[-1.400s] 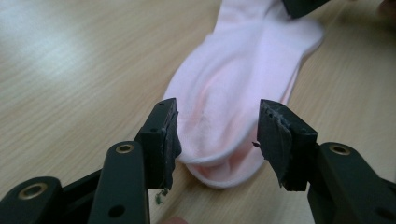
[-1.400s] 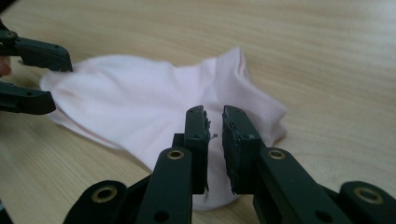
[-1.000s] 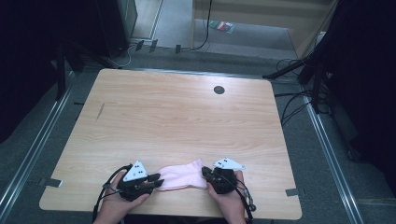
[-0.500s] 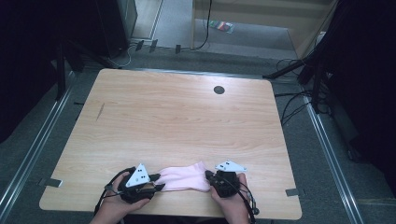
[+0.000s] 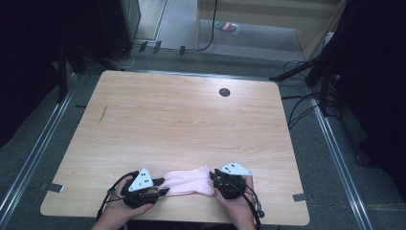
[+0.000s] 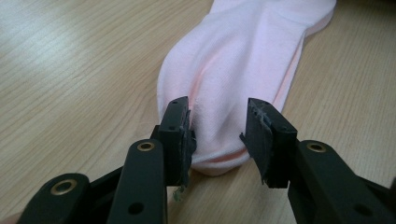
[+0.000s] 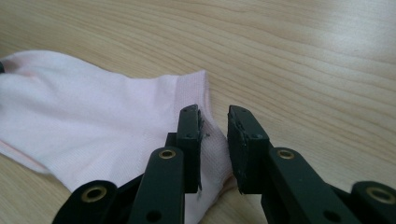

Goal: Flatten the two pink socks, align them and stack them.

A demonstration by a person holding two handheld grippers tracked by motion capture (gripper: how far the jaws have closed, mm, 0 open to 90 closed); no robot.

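A pale pink sock (image 5: pixel 189 181) lies flat near the table's front edge. My left gripper (image 5: pixel 163 188) is at its left end. In the left gripper view the rounded toe of the sock (image 6: pixel 243 56) lies between the jaws of my left gripper (image 6: pixel 217 126), which have just been opening and stand apart without pinching it. My right gripper (image 5: pixel 214 178) is at the cuff end. In the right gripper view, the jaws of my right gripper (image 7: pixel 214 130) have just been opening; a narrow gap shows over the ribbed cuff of the sock (image 7: pixel 93 116).
The wooden table (image 5: pixel 182 124) has a round cable hole (image 5: pixel 224 92) at its far side. Cables (image 5: pixel 306 100) run over the floor beyond the right edge. Dark stands sit at the left. Both hands rest at the front edge.
Both hands have stayed almost where they were at the sock's two ends. The sock lies in the same spot.
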